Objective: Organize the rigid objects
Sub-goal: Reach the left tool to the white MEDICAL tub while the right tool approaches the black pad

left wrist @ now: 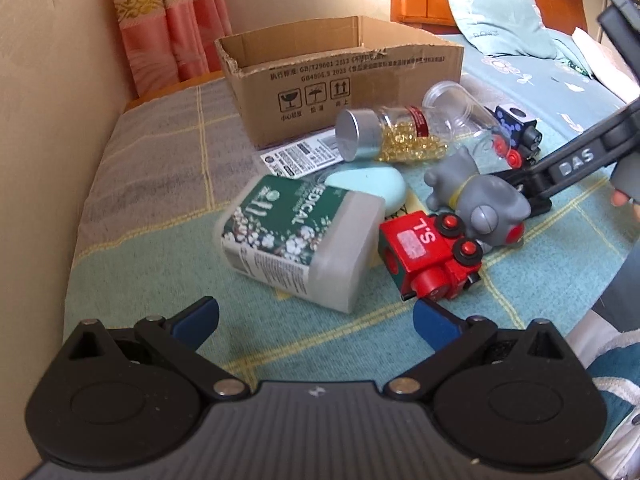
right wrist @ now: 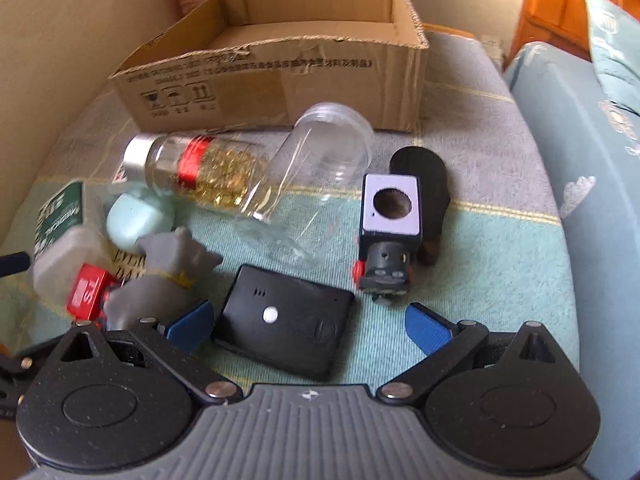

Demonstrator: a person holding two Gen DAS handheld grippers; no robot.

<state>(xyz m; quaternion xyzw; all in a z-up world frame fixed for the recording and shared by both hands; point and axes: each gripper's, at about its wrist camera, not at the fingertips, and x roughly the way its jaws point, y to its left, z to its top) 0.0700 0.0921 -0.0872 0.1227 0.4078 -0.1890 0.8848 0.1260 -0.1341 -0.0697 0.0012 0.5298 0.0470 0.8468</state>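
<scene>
Left wrist view: left gripper [left wrist: 316, 316] low over the checked woven cover, jaws spread and empty. A frosted plastic tub [left wrist: 304, 240] with green floral label lies on its side at 12 o'clock, just ahead of the gap; a red wooden train [left wrist: 430, 258] lies at 1 o'clock, near the right pad. Beyond it lies a grey rubbery figure [left wrist: 480, 200], then a capsule bottle [left wrist: 384, 134] with metal cap. An open cardboard box [left wrist: 340, 80] stands farthest. Right wrist view: right gripper [right wrist: 310, 326] angled down, jaws spread, empty. A flat black device [right wrist: 286, 324], matte with a white dot, lies between the pads, nearer the left. A black train [right wrist: 390, 228] stands at 1 o'clock; a clear jar [right wrist: 316, 168] lies at 12.
</scene>
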